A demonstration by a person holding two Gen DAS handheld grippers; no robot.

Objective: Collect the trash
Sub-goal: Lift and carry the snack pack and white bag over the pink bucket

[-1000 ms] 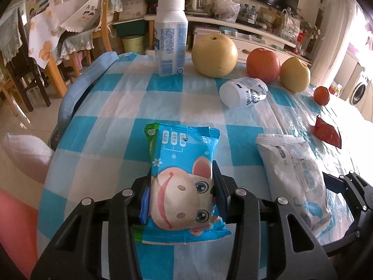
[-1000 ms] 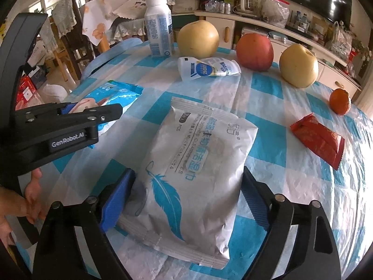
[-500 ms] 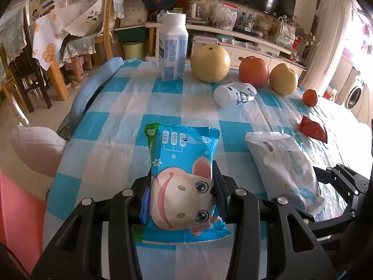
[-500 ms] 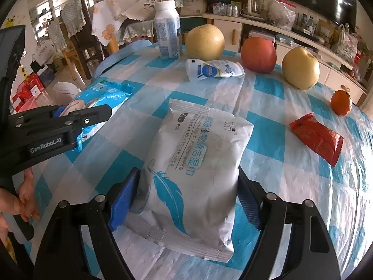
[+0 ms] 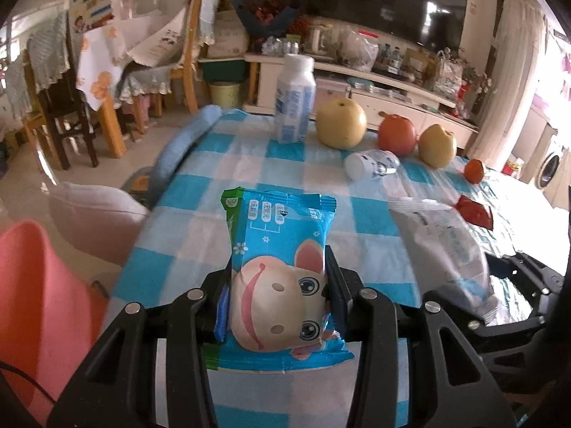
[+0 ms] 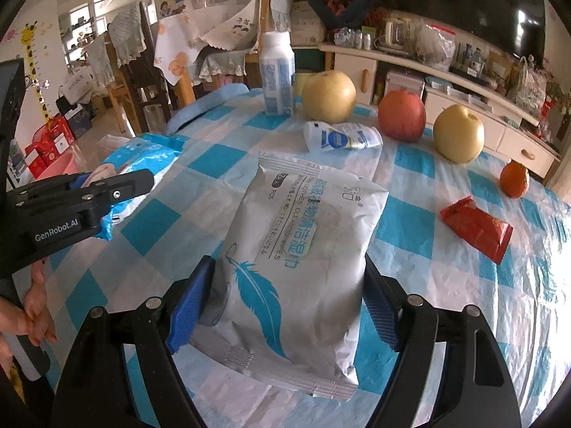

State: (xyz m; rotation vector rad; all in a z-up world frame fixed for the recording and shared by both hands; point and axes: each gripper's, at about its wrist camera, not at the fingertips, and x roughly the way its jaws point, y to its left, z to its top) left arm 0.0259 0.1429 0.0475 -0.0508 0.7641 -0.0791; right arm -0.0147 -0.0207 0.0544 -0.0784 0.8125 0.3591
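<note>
A glossy blue cartoon wrapper (image 5: 278, 278) is pinched in the left claw (image 5: 276, 299), a crinkled silver wipes pouch (image 6: 296, 256) clamped between the right claw's (image 6: 285, 303) pads.

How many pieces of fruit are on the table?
4, along the far side: a big yellow pear by the bottle, a red apple, a smaller yellow pear, and a small orange rightmost.
</note>
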